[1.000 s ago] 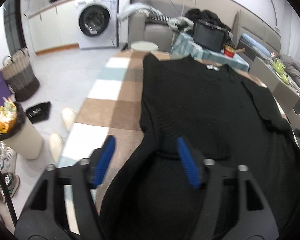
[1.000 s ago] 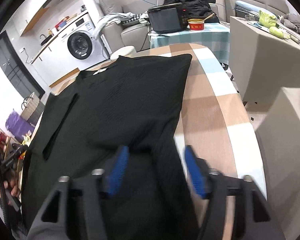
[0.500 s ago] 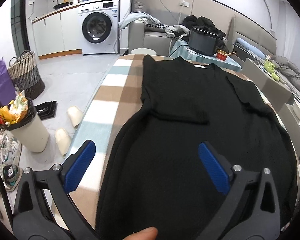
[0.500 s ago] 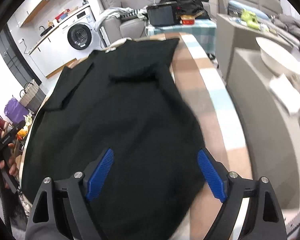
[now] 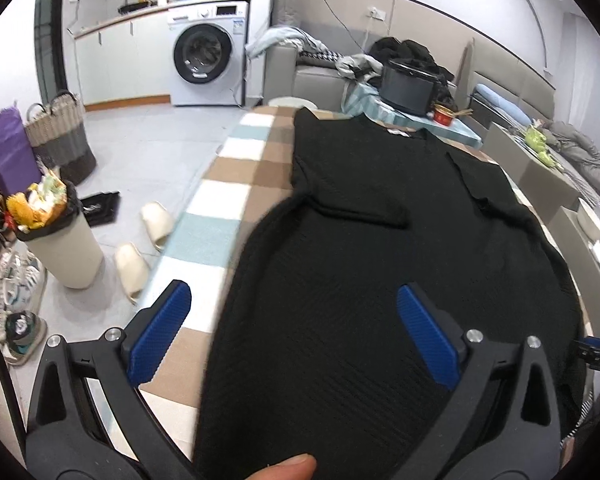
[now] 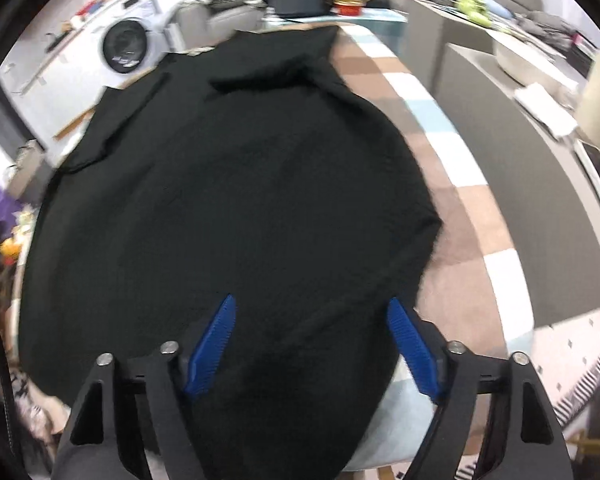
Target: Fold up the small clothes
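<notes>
My left claw, released wide, angles down over the black garment; my right claw points steeply down, closing, gripping nothing.

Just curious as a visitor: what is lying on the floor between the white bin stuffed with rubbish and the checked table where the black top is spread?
A pair of cream slippers lies on the grey floor there, seen in the left wrist view.

Bright, even indoor light is filling both views, casting only soft shadows. Fisheye distortion is bending the edges, black corners vignetting. The right wrist view is smearing with motion blur; the sweater is swallowing detail.
</notes>
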